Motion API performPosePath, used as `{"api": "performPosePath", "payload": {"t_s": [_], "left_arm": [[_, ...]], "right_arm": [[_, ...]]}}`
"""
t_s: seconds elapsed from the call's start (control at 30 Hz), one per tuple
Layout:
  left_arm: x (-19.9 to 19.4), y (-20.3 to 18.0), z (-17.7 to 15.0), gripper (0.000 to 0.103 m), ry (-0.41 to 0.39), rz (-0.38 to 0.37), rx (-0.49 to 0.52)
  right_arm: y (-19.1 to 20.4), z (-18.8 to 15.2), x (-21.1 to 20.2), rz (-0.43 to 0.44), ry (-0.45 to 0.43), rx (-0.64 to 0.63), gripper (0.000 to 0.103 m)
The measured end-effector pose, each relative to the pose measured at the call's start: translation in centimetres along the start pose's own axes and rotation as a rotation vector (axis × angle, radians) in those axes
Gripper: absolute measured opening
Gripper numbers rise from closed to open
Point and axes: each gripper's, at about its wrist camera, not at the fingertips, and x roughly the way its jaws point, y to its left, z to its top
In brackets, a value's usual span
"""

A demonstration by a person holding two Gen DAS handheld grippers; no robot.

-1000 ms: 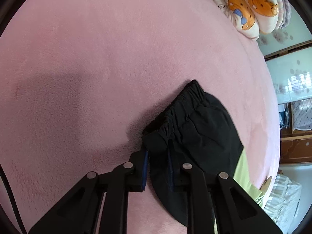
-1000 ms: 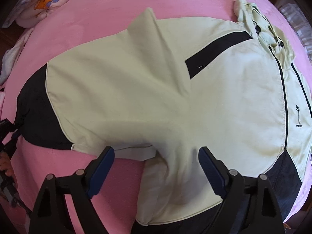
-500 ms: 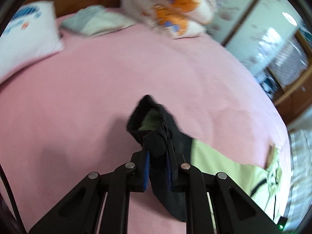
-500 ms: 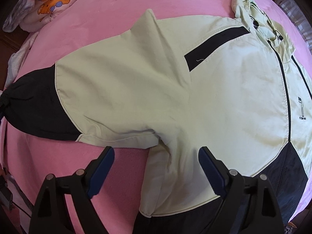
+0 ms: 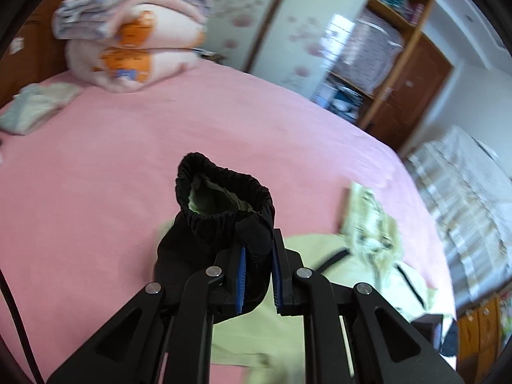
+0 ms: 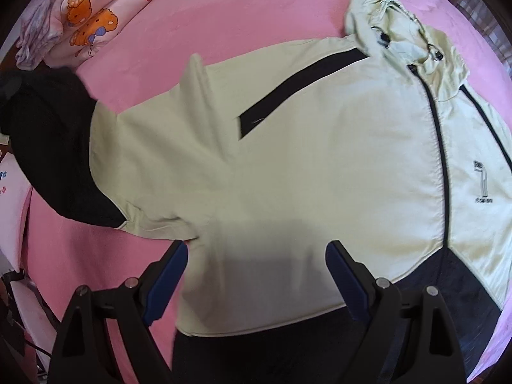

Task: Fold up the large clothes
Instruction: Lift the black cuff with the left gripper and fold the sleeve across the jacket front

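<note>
One hooded jacket (image 6: 320,166), pale green with black panels, spread front-up on the pink bed (image 6: 256,9), hood (image 6: 406,28) toward the far edge. Thin, light shell fabric by the look of it: soft, limp, likely slippery, prone to sliding out of a fold; best taken at seams, hem or the elastic cuff, where the cloth bunches thick. Left hand-held gripper (image 5: 258,280) clamped on the black sleeve cuff (image 5: 224,204), cuff mouth gaping toward the camera, lining visible inside. Right hand-held gripper (image 6: 256,280) spread wide, holding nothing, poised over the jacket's lower side near the armpit. Compared with a second ago: cuff raised off the bed and carried toward the jacket body, sleeve (image 6: 134,160) now drawn up; right hand-held gripper shifted further over the body.
</note>
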Motion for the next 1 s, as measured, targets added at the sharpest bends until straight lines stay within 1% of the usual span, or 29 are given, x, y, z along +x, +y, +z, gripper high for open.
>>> {"api": "performPosePath", "payload": {"t_s": [0.1,0.23,0.27,0.37,0.43,0.53,0.6,0.67,0.7,0.73,0.77,0.8,0.87,0.93,1.0], "left_arm": [[1.3,-4.9,-1.9,0.011,0.034,-0.067,0.04],[3.1,-10.0,-4.7,0.011,0.077,-0.115,0.08],[3.6,-10.9,-5.4,0.011,0.092,-0.127,0.081],[5.7,-13.0,-7.5,0.011,0.143,-0.148,0.084],[7.1,-13.6,-8.4,0.012,0.176,-0.155,0.094],[9.5,-14.1,-9.9,0.013,0.263,-0.137,0.122],[10.3,-13.8,-10.7,0.027,0.327,-0.158,0.125],[10.6,-13.4,-11.3,0.054,0.362,-0.174,0.115],[10.6,-13.6,-11.3,0.06,0.364,-0.178,0.114],[10.3,-13.4,-11.2,0.068,0.359,-0.173,0.115],[9.9,-13.0,-11.0,0.071,0.356,-0.169,0.118],[9.5,-12.5,-10.7,0.072,0.354,-0.167,0.121],[8.6,-11.3,-10.1,0.081,0.357,-0.15,0.124],[7.7,-9.9,-9.7,0.081,0.362,-0.12,0.132],[6.7,-8.3,-9.3,0.082,0.362,-0.071,0.155]], "right_arm": [[-2.7,0.3,-1.5,0.0,-0.018,-0.009,0.088],[-7.0,0.6,-2.3,-0.01,-0.022,0.011,0.088],[-7.1,0.5,-2.3,-0.014,-0.021,0.022,0.088],[-9.4,0.1,-2.4,-0.02,-0.013,0.055,0.088],[-10.6,-0.1,-2.3,-0.03,-0.007,0.077,0.088],[-12.4,-0.8,-2.3,-0.039,0.001,0.099,0.089],[-13.1,-1.0,-2.1,-0.044,0.011,0.102,0.089],[-13.6,-1.1,-2.0,-0.05,0.015,0.099,0.089],[-13.7,-1.1,-1.8,-0.052,0.018,0.099,0.089],[-13.8,-1.0,-1.7,-0.052,0.021,0.1,0.088],[-13.8,-1.0,-1.7,-0.05,0.022,0.101,0.088],[-13.8,-0.9,-1.6,-0.049,0.022,0.102,0.088],[-13.7,-0.6,-1.4,-0.042,0.024,0.101,0.088],[-13.4,-0.3,-1.2,-0.025,0.024,0.098,0.088],[-13.2,-0.2,-1.1,0.009,0.03,0.11,0.088]]}}
